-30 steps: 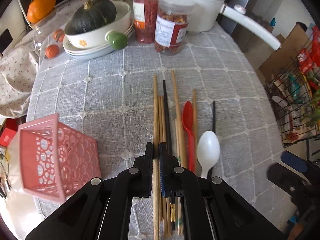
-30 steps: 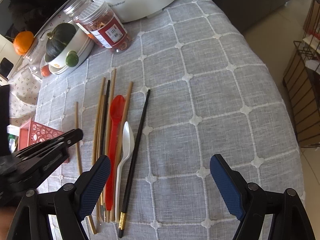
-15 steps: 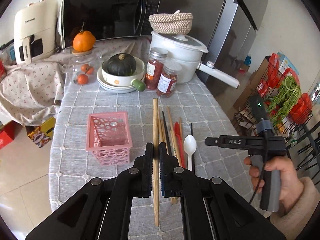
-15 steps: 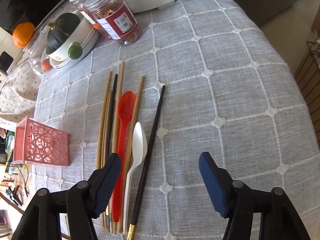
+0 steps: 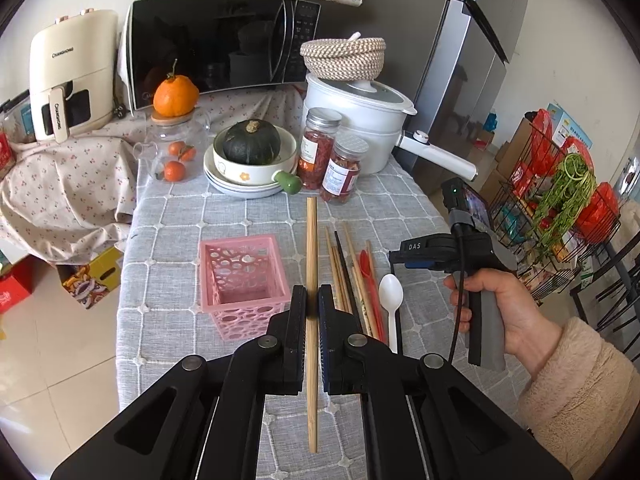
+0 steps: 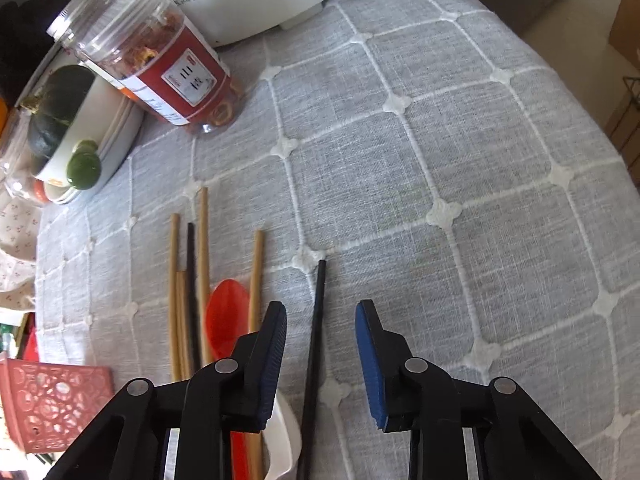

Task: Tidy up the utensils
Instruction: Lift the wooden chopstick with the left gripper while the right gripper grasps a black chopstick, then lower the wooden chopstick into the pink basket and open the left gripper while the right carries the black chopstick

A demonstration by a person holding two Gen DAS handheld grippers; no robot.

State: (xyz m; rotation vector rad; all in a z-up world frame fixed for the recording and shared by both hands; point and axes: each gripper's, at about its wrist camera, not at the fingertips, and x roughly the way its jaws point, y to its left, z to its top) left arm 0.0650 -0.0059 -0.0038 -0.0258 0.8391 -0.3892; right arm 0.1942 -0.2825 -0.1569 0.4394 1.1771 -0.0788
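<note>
My left gripper (image 5: pixel 312 300) is shut on a wooden chopstick (image 5: pixel 311 248) and holds it high above the table, right of the pink perforated basket (image 5: pixel 244 276). Several wooden and black chopsticks (image 5: pixel 344 276), a red spoon (image 5: pixel 370 280) and a white spoon (image 5: pixel 391 296) lie in a row on the grey cloth. My right gripper (image 6: pixel 320 320) is open, low over the table, with a black chopstick (image 6: pixel 314 344) between its jaws. It also shows in the left wrist view (image 5: pixel 440 250), held by a hand. The red spoon (image 6: pixel 226 316) and wooden chopsticks (image 6: pixel 202 264) lie to its left.
At the back stand two jars (image 5: pixel 334 160), a bowl with a green squash (image 5: pixel 250 152), a white pot (image 5: pixel 360 120), a glass teapot (image 5: pixel 172 152) and a microwave (image 5: pixel 216 44). A wire rack (image 5: pixel 560 200) stands right of the table. The basket shows at the lower left of the right wrist view (image 6: pixel 48 404).
My left gripper has lifted the wooden chopstick up and back from the row. My right gripper has dropped lower, moved forward and narrowed around the black chopstick.
</note>
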